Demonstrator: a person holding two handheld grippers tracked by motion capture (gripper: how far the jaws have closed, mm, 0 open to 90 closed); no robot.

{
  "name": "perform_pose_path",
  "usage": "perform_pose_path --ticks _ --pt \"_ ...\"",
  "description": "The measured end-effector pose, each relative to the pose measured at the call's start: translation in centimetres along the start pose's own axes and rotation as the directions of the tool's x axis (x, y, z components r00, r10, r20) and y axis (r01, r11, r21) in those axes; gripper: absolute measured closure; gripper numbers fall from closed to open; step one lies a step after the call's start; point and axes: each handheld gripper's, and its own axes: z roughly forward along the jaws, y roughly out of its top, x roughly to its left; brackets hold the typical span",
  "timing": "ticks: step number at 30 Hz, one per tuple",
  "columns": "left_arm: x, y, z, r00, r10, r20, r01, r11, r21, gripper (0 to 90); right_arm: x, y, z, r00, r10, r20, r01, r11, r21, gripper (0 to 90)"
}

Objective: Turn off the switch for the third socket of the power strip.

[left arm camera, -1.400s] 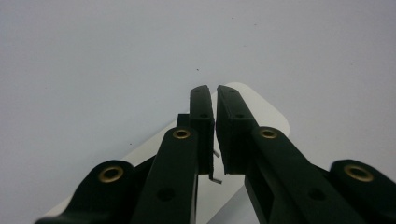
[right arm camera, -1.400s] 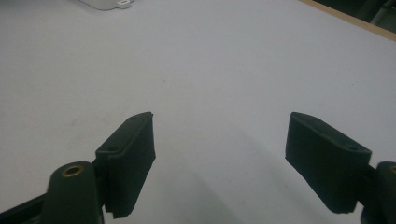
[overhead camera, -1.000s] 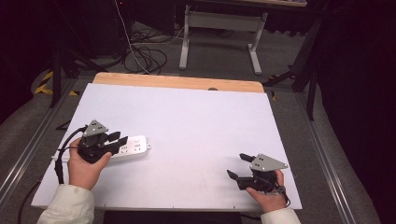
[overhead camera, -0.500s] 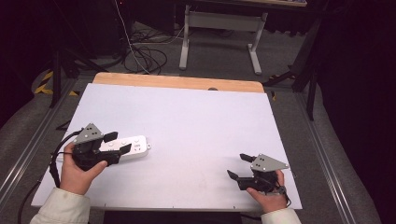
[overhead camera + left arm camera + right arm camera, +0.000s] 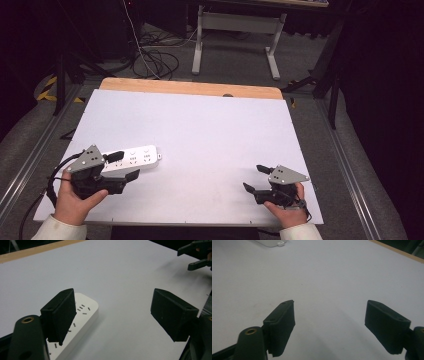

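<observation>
A white power strip (image 5: 134, 158) lies flat on the white table (image 5: 210, 135) at the near left. My left gripper (image 5: 124, 165) is open beside its near end, one jaw over the strip, the other over bare table. In the left gripper view the strip (image 5: 75, 326) runs under the left jaw, with nothing held between the jaws of my left gripper (image 5: 120, 315). My right gripper (image 5: 255, 179) rests open at the near right, far from the strip. In the right gripper view, the gripper (image 5: 337, 322) has bare table between its jaws and the strip's end (image 5: 272, 242) sits at the top edge.
A wooden strip (image 5: 190, 88) borders the table's far edge. Beyond it stand a desk frame (image 5: 235, 30) and loose cables (image 5: 155, 60) on the floor. The other hand's gripper (image 5: 197, 255) appears far off in the left gripper view.
My left gripper has drawn back toward the near left, off the power strip, which stays in place. The right gripper has not moved.
</observation>
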Motion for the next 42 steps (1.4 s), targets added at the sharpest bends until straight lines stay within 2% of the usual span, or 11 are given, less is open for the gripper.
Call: perform_pose_path --ticks 6,10,14,16,21,24,26,30,33,34,42 --pt "-0.3 -1.6 -0.2 0.9993 0.036 -0.011 -0.036 0.9991 -0.022 19.8 0.1 0.0 0.1 1.0000 -0.002 -0.001 0.002 1.000 0.002 24.4" --pt "-0.1 -2.6 -0.3 0.9991 0.037 -0.021 -0.038 0.9980 -0.051 18.7 0.1 0.0 0.1 1.0000 -0.002 -0.004 0.002 1.000 0.002 24.4" --pt "0.0 -3.5 -0.5 0.9950 0.076 -0.066 -0.081 0.9932 -0.084 18.6 0.1 0.0 0.2 0.9999 -0.008 -0.007 0.008 1.000 0.003 24.4" --pt "0.0 -3.8 -0.4 0.9943 0.083 -0.067 -0.089 0.9920 -0.090 18.9 0.1 0.0 0.1 1.0000 -0.004 -0.009 0.004 1.000 0.002 24.4" --pt "0.3 -4.5 -0.1 0.9966 0.068 -0.047 -0.072 0.9935 -0.089 19.0 0.1 0.0 0.2 0.9999 -0.009 -0.011 0.009 1.000 0.003 24.4" --pt "0.6 -4.9 0.2 0.9994 0.032 -0.014 -0.033 0.9960 -0.083 19.5 0.2 0.0 0.2 0.9999 -0.008 -0.014 0.008 1.000 0.005 24.4" --pt "0.7 -5.1 0.3 0.9996 0.028 -0.007 -0.028 0.9966 -0.077 19.6 0.1 0.0 0.2 0.9999 -0.008 -0.015 0.008 1.000 0.004 24.4" --pt "0.8 -5.7 0.4 0.9997 -0.015 0.019 0.016 0.9963 -0.084 19.7 0.1 0.0 0.2 0.9998 -0.007 -0.018 0.007 1.000 0.003 24.4" --pt "0.8 -6.2 0.6 1.0000 -0.006 0.000 0.006 0.9988 -0.049 19.8 0.1 0.0 0.2 0.9998 -0.005 -0.019 0.005 1.000 0.004 24.4" --pt "0.9 -6.3 0.7 0.9999 0.011 -0.008 -0.011 0.9991 -0.041 19.8 0.1 0.0 0.2 0.9998 -0.005 -0.017 0.005 1.000 0.005 24.4" --pt "0.7 -6.1 0.7 0.9998 0.019 -0.009 -0.020 0.9979 -0.061 20.0 0.2 0.0 0.2 0.9998 -0.007 -0.018 0.007 1.000 0.010 24.4"
